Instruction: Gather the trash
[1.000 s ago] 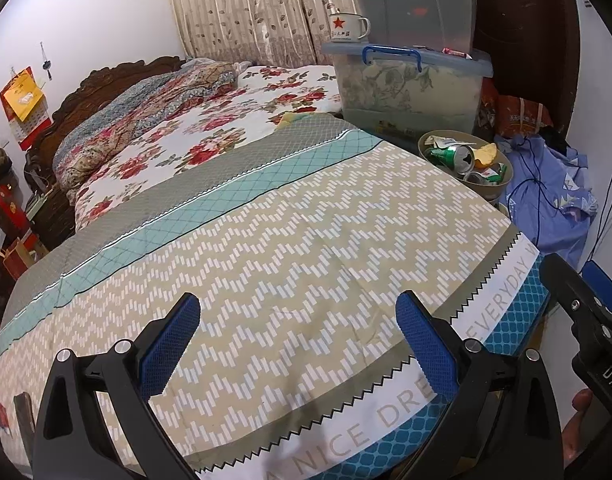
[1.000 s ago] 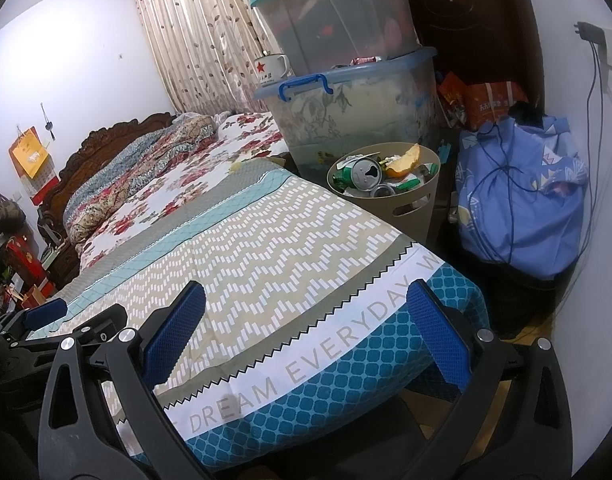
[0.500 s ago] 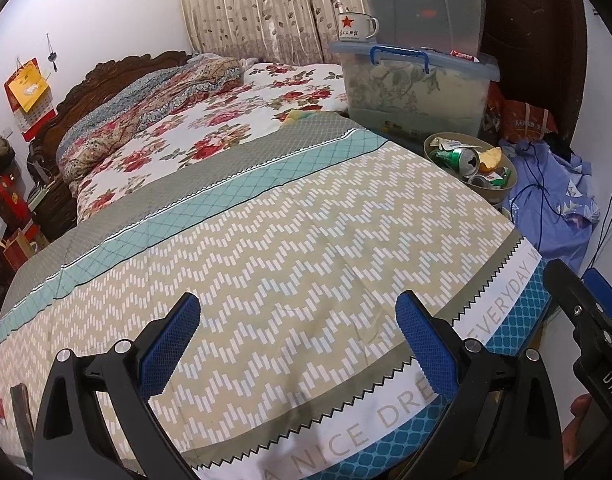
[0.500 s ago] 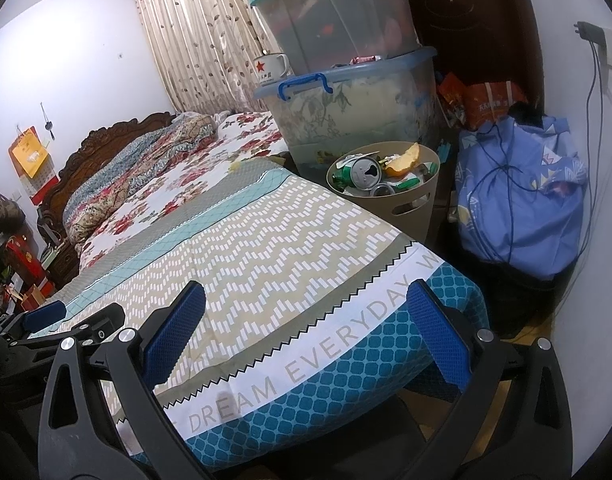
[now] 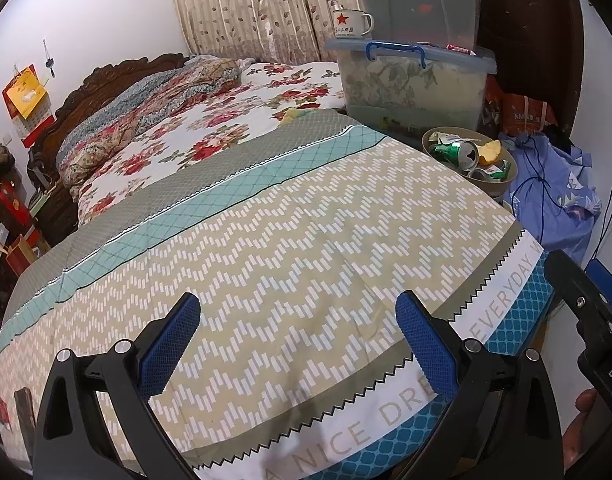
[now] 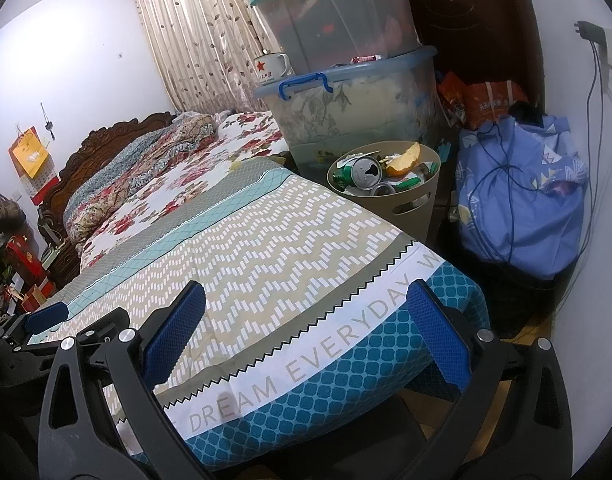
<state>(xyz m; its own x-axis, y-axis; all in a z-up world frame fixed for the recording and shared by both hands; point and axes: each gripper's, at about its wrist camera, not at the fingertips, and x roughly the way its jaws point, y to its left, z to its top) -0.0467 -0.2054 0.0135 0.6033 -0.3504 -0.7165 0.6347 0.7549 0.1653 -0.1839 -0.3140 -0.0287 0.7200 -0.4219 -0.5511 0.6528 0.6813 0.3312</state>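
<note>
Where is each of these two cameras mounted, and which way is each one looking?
Left wrist: on the left gripper, facing across the bed toward the trash bin; its open blue-padded fingers show, with the other gripper at the right edge.
Right wrist: on the right gripper, over the bed's foot corner, facing the bin and the stacked storage boxes; its open fingers show, the left gripper at the left edge.
Shared: bed, bin, boxes, star mug.

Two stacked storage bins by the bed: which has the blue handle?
The lower bin, with pale floral fabric inside; its blue handle sits on the lid's front edge. The upper bin has a teal lid and no visible handle.
</note>
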